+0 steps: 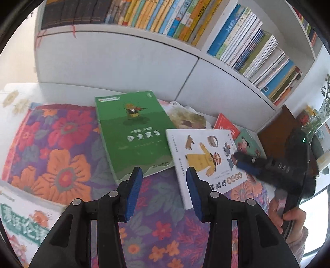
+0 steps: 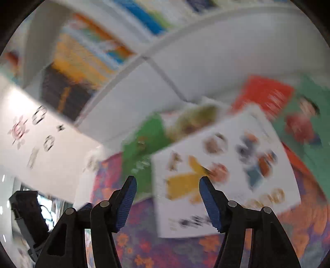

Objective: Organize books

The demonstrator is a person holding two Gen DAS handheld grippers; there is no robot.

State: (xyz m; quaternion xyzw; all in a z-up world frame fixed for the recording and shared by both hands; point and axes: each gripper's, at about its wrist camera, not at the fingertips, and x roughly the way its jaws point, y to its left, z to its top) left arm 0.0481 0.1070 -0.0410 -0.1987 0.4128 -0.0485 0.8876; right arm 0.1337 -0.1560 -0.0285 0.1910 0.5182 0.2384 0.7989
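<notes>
Left wrist view is giving me the sharp picture: my left gripper (image 1: 164,172) is hovering with its jaws partly apart and nothing between them, over the gap between a green paperback book with a small figure on its cover (image 1: 134,134) and a white picture book showing a yellow coat (image 1: 204,158). Both are lying flat on a purple cloth with orange and red flowers (image 1: 61,156) covering the surface. Only here am I seeing my right gripper (image 1: 237,158) from outside, reaching in from the right over the white picture book's far edge, with a hand (image 1: 292,218) gripping its handle; I cannot tell from this angle whether it is touching the cover. This view is also showing a white bookcase (image 1: 127,59) behind, its shelves packed with upright books (image 1: 165,16), and a red book (image 1: 225,125) and a teal book (image 1: 246,143) lying beside the white one.

Right wrist view is blurring heavily. It is showing the right gripper's jaws (image 2: 168,183) standing wide, empty, above the near left corner of the white picture book (image 2: 226,165), and a white wall with pale decorations (image 2: 41,144) at left.
</notes>
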